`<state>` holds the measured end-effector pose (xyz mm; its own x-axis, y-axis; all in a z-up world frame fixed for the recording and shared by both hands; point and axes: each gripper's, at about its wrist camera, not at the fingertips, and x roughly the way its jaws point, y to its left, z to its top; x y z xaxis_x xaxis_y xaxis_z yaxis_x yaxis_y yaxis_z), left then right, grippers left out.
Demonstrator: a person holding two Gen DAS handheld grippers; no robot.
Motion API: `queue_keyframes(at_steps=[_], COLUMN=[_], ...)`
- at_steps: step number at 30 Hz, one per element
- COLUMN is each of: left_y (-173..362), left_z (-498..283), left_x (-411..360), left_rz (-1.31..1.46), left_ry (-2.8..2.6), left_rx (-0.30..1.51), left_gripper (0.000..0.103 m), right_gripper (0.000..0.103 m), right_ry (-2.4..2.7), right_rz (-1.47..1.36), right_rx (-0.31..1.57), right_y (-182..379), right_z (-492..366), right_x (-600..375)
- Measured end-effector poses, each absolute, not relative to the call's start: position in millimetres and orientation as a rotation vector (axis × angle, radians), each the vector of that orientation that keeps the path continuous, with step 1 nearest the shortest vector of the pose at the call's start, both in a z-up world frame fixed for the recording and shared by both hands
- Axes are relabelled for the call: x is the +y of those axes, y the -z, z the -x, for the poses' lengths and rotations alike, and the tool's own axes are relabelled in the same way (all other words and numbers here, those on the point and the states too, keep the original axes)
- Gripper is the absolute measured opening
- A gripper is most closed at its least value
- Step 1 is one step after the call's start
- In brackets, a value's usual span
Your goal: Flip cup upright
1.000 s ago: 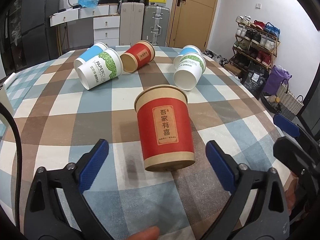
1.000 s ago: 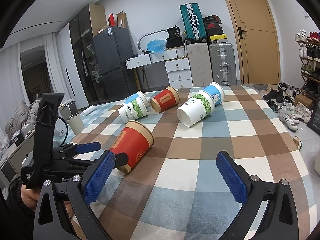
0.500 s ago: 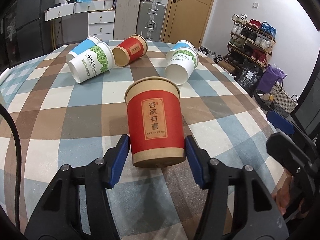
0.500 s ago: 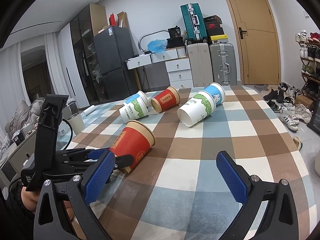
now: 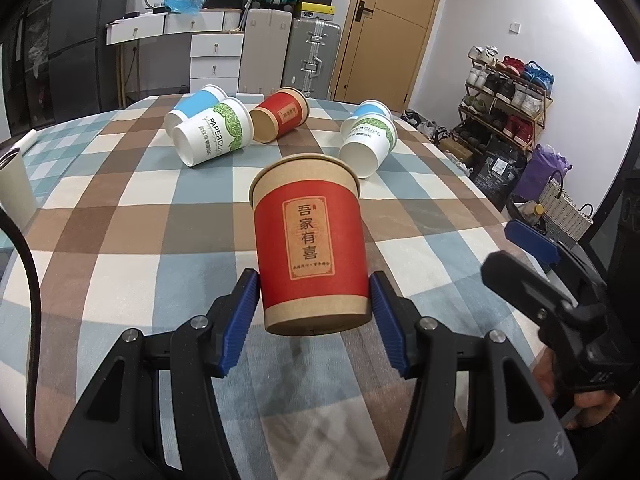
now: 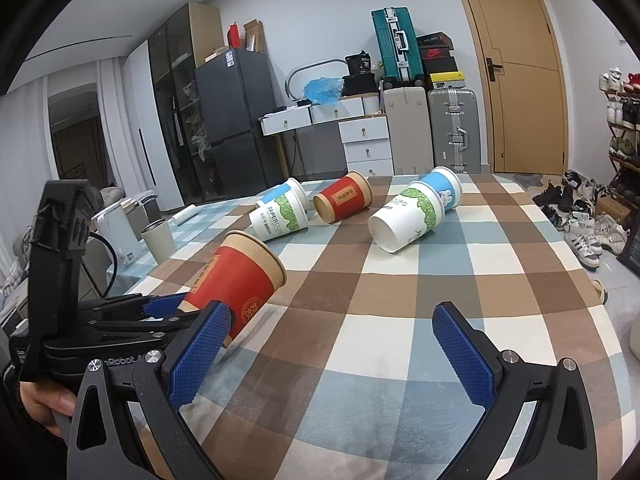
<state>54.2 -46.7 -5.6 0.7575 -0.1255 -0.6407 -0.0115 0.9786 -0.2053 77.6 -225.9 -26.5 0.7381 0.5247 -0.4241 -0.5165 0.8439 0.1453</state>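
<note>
Our left gripper pinches the red cup near its base, both blue pads against its sides, the cup tilted with its base off the checked table. Our right gripper hangs spread over the cloth. 5 more cups lie tipped farther back.

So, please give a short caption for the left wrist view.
Left claw shut on the base of a tilted red paper cup, five more cups lying beyond on the checkered tablecloth.
</note>
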Motion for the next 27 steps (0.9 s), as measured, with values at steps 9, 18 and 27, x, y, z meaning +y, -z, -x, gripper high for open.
queue_keyframes(at_steps=[9,18,27], left_y=[5.4,9.4,12.3], left_z=[-17.7,1.4,10.1], left_x=[-46.1,-55.1,-59.5], left_rz=[0.199,0.204,0.212], left_ry=[0.063,0.067,0.070], left_rx=[0.708,0.716,0.715], left_gripper=[0.054,0.054,0.054], right_gripper=[0.103,0.103,0.103], right_ry=[-0.580,-0.585,-0.586], right_rz=[0.006,0.018,0.022], right_rx=[0.469,0.473,0.478], right_y=[27.9,31.4,34.8], right_z=[-67.6,-55.3,-53.0], right_x=[-216.5,-215.2,-214.8])
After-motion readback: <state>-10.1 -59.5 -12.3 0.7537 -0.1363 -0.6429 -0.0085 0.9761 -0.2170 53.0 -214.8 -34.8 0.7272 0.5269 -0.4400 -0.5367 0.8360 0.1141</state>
